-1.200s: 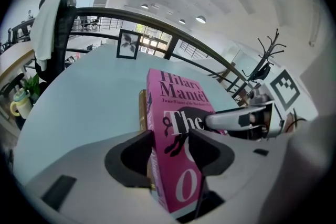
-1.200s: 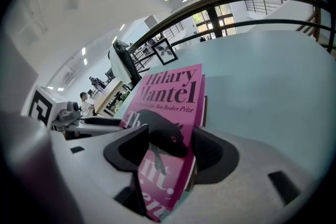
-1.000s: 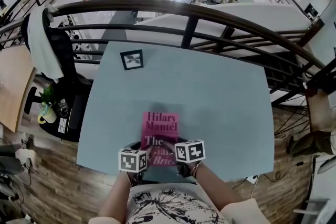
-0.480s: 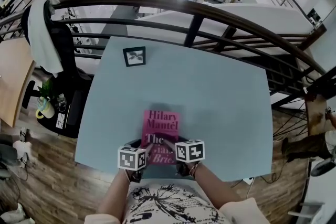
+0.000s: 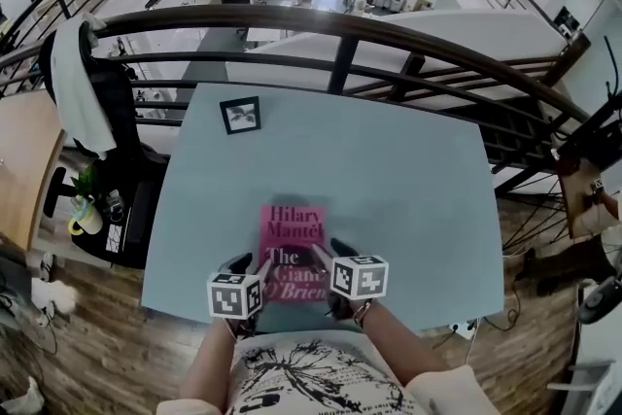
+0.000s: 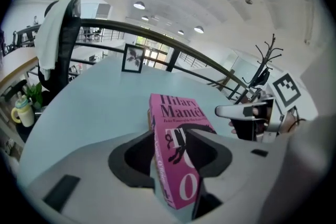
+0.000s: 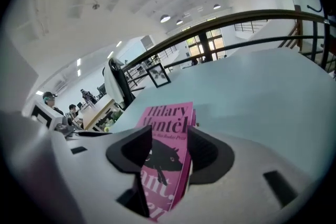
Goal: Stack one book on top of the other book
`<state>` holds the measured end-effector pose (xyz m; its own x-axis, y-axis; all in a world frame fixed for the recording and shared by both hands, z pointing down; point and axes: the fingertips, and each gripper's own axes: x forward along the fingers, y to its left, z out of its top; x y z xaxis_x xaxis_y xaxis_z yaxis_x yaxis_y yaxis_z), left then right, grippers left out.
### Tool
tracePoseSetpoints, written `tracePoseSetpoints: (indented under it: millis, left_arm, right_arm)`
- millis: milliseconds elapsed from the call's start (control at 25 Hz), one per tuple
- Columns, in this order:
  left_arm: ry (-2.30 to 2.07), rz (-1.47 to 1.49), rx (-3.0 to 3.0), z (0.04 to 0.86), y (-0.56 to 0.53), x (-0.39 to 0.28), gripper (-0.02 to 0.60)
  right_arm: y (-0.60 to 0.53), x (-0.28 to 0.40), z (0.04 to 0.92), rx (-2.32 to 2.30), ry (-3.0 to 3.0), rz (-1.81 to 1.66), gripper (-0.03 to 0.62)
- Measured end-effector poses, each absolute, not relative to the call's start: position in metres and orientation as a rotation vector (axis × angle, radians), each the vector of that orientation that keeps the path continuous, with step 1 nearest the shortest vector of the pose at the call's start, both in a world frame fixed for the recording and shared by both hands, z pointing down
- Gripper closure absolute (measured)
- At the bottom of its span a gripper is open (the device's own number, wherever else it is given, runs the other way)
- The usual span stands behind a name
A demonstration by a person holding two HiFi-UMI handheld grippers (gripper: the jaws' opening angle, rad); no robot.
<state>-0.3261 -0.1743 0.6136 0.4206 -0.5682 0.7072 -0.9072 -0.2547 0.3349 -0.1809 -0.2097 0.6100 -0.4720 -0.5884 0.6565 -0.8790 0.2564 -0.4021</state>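
A pink paperback point(image 5: 292, 243) lies cover up near the front of the pale blue table point(image 5: 389, 170). In the right gripper view a second pink edge point(image 7: 196, 114) peeks out beside the pink paperback point(image 7: 168, 118), as of a book beneath. My left gripper point(image 5: 251, 265) straddles its near left corner, with the pink paperback point(image 6: 178, 128) between jaws that are closing. A sliver of table still shows beside the spine. My right gripper point(image 5: 328, 251) straddles the near right corner the same way, its jaws also closing. Neither pair visibly presses the book.
A small black picture frame point(image 5: 240, 113) stands at the table's far left. A dark curved railing point(image 5: 340, 24) runs behind the table, with a drop to a lower floor beyond. A chair draped in white cloth point(image 5: 83, 83) stands to the left.
Both grippers have drawn back toward the person and a little apart, uncovering the bottom line of the title. The book has stayed where it was.
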Motion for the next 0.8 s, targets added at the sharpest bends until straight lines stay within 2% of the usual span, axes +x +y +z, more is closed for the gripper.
tracePoseSetpoints:
  millis: [120,320,800]
  left_arm:
    - [-1.35,0.541,2.018,0.582,-0.18,-0.335,0.496]
    - [-1.455,0.464,2.201,0.523,-0.183,-0.341,0.549]
    - [-1.652,0.119,2.606,0.374,-0.175,-0.353,0.558]
  right_arm:
    - [-0.214,-0.178,0.578,1.397,-2.247,1.001,0.472]
    - [-0.212,-0.181,0.527,1.489,-2.381,0.809,0.596]
    - [-0.196,-0.203,0.393,1.61,-2.618,0.007,0.605]
